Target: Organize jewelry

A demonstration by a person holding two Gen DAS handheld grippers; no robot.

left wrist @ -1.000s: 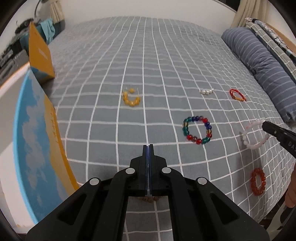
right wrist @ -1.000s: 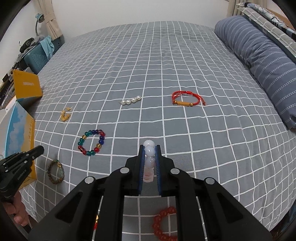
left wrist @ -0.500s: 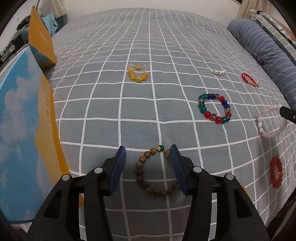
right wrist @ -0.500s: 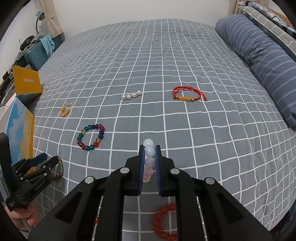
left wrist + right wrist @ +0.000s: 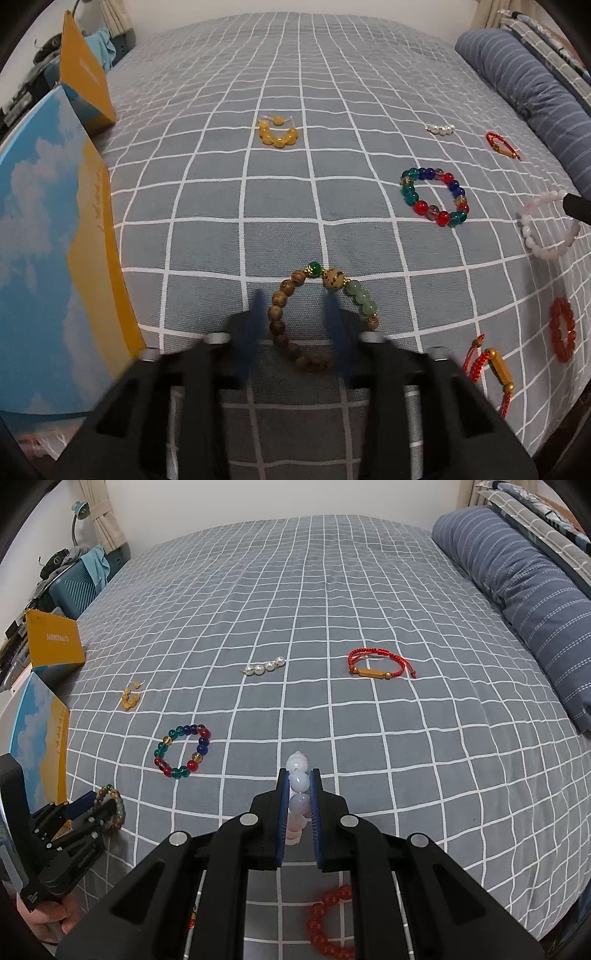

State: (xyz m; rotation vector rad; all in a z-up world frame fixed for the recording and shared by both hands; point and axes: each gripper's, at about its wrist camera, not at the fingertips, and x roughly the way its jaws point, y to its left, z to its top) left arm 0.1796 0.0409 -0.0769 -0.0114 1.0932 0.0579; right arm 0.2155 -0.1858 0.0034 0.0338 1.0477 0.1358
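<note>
Left wrist view: left gripper (image 5: 293, 301) w/ jaws spread wide, blurred, straddling the left part of the wooden-bead bracelet (image 5: 288, 317) on the grid bedspread (image 5: 221, 192); nothing clamped, can't tell if the pads touch it. That bracelet has 1 dark green bead and a short run of pale jade ones. Counted on the bed here: 8 pieces. 1 yellow bead piece (image 5: 277, 133), 1 pearl strand (image 5: 439, 128), 1 multicolor bead bracelet (image 5: 434, 195), 1 pink-white bracelet (image 5: 548, 229), 1 orange-red bead bracelet (image 5: 562, 329), 2 red cord bracelets, far one (image 5: 501, 144) and near one (image 5: 493, 365), plus the wooden one. 2 boxes at left: sky-print box (image 5: 48, 229) close beside the gripper, orange box (image 5: 83, 77) further back. Open bedspread ahead betw. yellow piece and wooden bracelet; bed edge near lower right.

Right wrist view: right gripper (image 5: 298, 805) narrowed onto the pink-white bracelet (image 5: 298, 786), beads pinched betw. the blue pads (image 5: 282, 812), top beads poking past the tips. Bracelet is held up off the bedspread (image 5: 406, 757). Visible here: yellow piece (image 5: 130, 699), pearls (image 5: 264, 667), 1 red cord bracelet (image 5: 376, 664), multicolor bracelet (image 5: 183, 751), orange-red bracelet (image 5: 327, 923) partly under the gripper body. Left gripper (image 5: 94, 806) at lower left over the wooden bracelet (image 5: 112, 806). Striped pillow (image 5: 517, 602) along the right edge; wide bare stretch far-centre and right.
</note>
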